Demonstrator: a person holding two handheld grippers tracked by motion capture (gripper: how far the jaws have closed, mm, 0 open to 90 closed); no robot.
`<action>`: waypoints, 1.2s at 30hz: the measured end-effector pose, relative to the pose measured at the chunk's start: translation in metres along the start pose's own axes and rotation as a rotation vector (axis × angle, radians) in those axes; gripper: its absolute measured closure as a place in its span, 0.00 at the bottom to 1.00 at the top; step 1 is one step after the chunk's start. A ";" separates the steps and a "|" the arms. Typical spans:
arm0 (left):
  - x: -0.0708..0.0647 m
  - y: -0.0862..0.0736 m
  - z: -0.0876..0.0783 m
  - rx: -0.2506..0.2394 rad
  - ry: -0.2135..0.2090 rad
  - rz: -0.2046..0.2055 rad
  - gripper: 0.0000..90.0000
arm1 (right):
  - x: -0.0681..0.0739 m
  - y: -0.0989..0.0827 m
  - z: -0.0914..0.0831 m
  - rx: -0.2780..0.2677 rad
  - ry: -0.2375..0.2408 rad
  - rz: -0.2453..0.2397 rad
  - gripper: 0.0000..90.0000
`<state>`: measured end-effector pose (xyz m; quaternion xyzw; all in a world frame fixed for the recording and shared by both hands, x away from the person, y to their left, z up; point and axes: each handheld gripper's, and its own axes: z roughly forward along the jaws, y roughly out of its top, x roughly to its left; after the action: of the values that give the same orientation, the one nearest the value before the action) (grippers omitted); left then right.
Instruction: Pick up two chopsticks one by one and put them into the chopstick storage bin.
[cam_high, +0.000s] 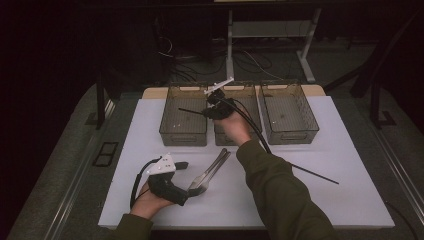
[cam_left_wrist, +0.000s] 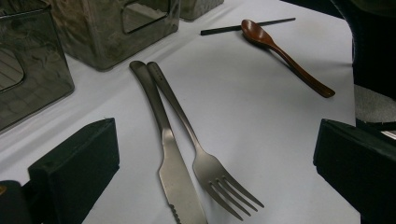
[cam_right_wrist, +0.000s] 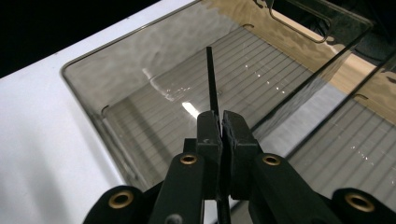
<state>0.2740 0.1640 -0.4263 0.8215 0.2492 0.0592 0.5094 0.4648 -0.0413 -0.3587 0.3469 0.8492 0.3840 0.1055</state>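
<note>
Right gripper (cam_right_wrist: 219, 128), jaws clamped on a thin black chopstick (cam_right_wrist: 211, 79), points it lengthwise over the leftmost smoky clear plastic bin (cam_right_wrist: 93, 88).

Knife (cam_left_wrist: 175, 179) and fork (cam_left_wrist: 205, 161) side by side, handles touching, just before bins. Brown wooden spoon (cam_left_wrist: 285, 56) beyond fork — bowl against second black chopstick (cam_left_wrist: 224, 29). White bench (cam_high: 330, 165) beneath — right bin (cam_high: 288, 112) beside middle bin (cam_high: 250, 95).

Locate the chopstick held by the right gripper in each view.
High view: chopstick juts left from right gripper, over left bin.
Right gripper view: chopstick centre, rising from the jaws, over that bin.
Left gripper view: top stick beside spoon is another.
Shared landmark: left bin.
</note>
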 end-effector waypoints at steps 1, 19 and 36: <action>0.000 0.000 0.000 -0.001 -0.001 -0.002 0.00 | 0.000 0.000 0.000 0.000 0.000 0.000 0.94; 0.001 0.001 0.000 -0.010 -0.012 0.000 0.00 | 0.016 0.011 0.045 0.033 -0.019 0.014 0.90; 0.000 0.001 0.001 -0.005 -0.011 -0.002 0.00 | 0.016 0.005 0.014 -0.035 0.085 0.013 0.58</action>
<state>0.2746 0.1628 -0.4259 0.8203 0.2472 0.0549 0.5128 0.4622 -0.0200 -0.3633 0.3339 0.8437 0.4141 0.0727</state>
